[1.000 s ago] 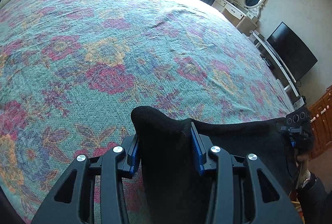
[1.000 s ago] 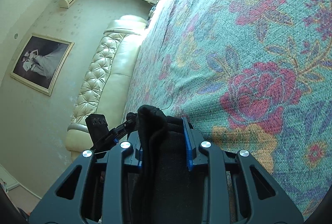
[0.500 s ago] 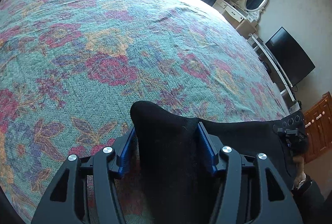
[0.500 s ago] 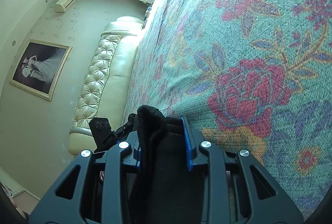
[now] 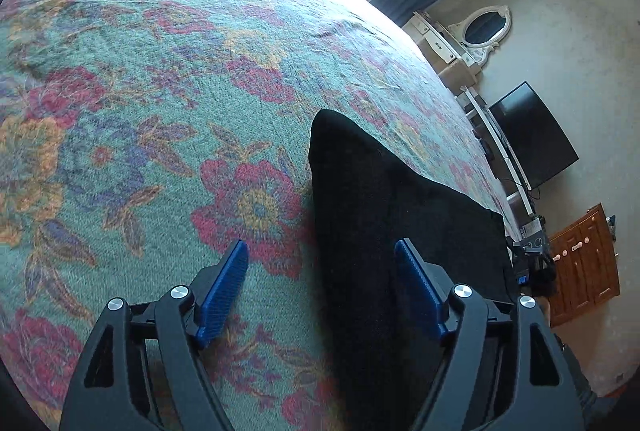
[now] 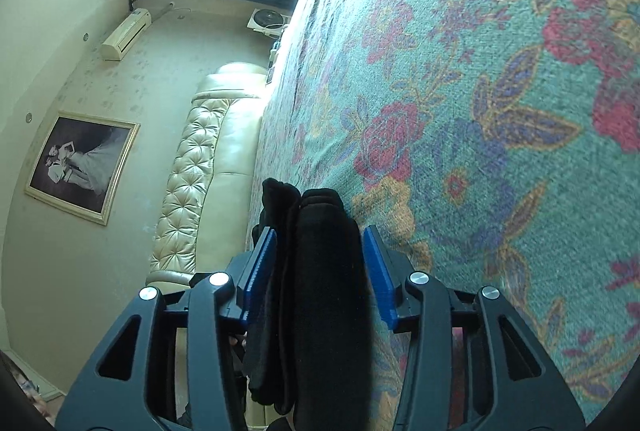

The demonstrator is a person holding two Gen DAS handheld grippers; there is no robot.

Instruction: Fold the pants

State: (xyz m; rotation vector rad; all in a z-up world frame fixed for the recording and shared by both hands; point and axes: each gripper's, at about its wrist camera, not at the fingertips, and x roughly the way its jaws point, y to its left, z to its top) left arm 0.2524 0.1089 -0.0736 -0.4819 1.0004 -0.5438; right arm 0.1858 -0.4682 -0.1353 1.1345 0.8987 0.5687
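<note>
Black fabric pants [image 5: 380, 215] lie on a bed's teal floral woven bedspread [image 5: 140, 103]. Left tongs [image 5: 322, 291] and right tongs [image 6: 318, 267] have just been opening, pants between unclamped. Cream tufted headboard [image 6: 200, 167] at left.

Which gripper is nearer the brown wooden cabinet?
Right. The right gripper shows beside the cabinet; the left gripper sits across the black pants from it. Both grippers have just been opening, pants between their jaws.
</note>
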